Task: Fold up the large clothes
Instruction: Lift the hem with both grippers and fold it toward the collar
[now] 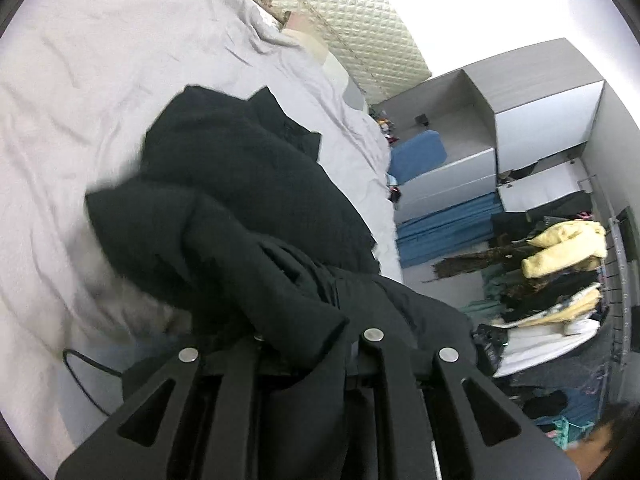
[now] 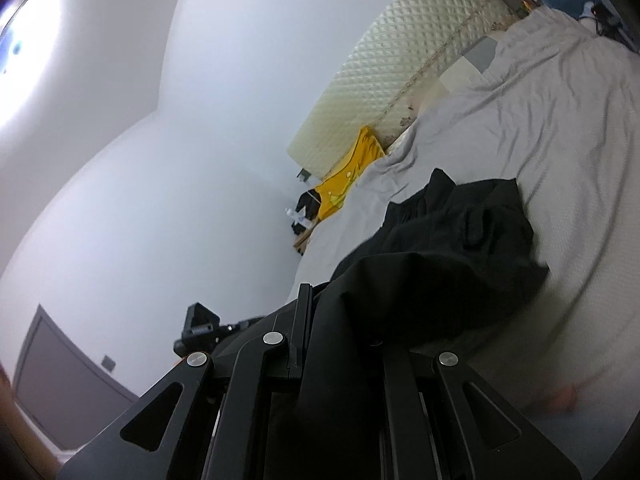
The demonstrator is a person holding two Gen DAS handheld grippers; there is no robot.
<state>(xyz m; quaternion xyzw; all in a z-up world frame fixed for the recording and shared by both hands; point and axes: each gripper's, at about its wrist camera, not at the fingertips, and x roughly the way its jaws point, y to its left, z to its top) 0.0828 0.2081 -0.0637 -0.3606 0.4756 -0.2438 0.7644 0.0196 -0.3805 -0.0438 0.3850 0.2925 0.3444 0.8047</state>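
Note:
A large black garment (image 1: 240,184) lies bunched on the grey bedsheet (image 1: 80,120), its near end lifted off the bed. In the left wrist view my left gripper (image 1: 308,340) is shut on a fold of it, and the cloth drapes over the fingers and hides their tips. In the right wrist view the same black garment (image 2: 460,232) runs from the grey bedsheet (image 2: 560,140) up into my right gripper (image 2: 340,320), which is shut on another part. The cloth covers the gap between those fingers too.
A quilted cream headboard (image 1: 360,20) and a yellow cloth (image 2: 348,176) sit at the bed's far end. Past the bed stand grey cabinets (image 1: 540,92), blue mats (image 1: 444,232) and a crowded clothes rack (image 1: 560,248). A black cable (image 1: 80,372) lies on the sheet.

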